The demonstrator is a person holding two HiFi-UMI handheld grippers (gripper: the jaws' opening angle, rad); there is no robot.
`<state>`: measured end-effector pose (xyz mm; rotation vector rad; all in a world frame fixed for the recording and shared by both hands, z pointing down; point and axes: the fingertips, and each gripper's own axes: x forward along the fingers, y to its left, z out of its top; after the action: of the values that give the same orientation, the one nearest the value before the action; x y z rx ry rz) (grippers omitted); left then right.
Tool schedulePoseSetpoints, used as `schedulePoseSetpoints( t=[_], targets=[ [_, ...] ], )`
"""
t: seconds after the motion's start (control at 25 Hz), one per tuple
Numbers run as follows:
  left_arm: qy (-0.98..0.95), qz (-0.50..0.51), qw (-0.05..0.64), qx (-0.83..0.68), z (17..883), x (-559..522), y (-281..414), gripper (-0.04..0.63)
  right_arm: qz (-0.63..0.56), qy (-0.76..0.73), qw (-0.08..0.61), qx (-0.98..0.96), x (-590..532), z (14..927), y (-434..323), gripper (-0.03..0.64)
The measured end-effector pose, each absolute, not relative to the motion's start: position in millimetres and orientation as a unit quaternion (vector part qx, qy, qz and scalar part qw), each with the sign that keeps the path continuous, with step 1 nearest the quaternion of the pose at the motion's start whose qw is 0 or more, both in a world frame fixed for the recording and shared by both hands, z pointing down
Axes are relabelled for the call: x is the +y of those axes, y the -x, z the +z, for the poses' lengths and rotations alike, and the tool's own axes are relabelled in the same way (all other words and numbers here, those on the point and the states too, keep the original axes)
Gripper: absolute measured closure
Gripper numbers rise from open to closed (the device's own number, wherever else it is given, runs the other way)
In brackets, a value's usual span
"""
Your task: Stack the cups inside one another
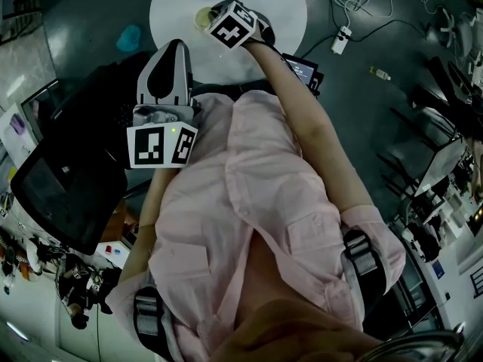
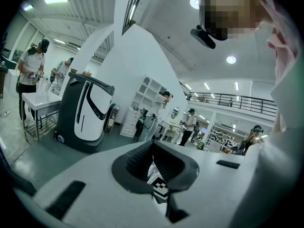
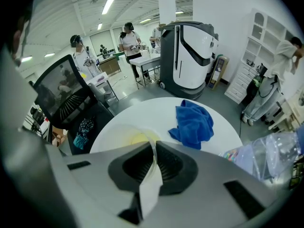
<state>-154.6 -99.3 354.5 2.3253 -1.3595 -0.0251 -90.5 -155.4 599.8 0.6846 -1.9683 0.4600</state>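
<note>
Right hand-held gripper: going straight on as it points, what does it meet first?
The clear cup the right hand-held gripper is shut on; just beyond, probably the white table. The blue cloth lies right of that line.

A round white table (image 1: pixel 290 21) stands on a dark grey floor (image 1: pixel 90 29), with a black chair (image 3: pixel 64 96) near it. Cables (image 1: pixel 362 2) run to what looks like a power strip (image 1: pixel 341 40). Strip lights (image 3: pixel 108 4) line the white ceiling. A white pillar (image 3: pixel 167 4), open shelves (image 2: pixel 142 96) and a railed balcony (image 2: pixel 237 101) stand further off.
</note>
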Motion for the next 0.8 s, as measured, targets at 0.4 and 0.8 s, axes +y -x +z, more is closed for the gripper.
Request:
schedulePoseSetpoints(
  t=[0.4,0.8],
  targets=[
    [-0.841,-0.01,0.223,-0.492,355.3,-99.6,153.4,0.577,0.178,-0.273,0.481,-0.814,-154.9,596.2,93.1,0.58],
    [-0.842,-0.011,0.223,-0.491,354.7,-99.4,155.2,0.577,0.179,-0.262,0.479,-0.818,-151.0,596.8,97.9,0.578]
  ],
)
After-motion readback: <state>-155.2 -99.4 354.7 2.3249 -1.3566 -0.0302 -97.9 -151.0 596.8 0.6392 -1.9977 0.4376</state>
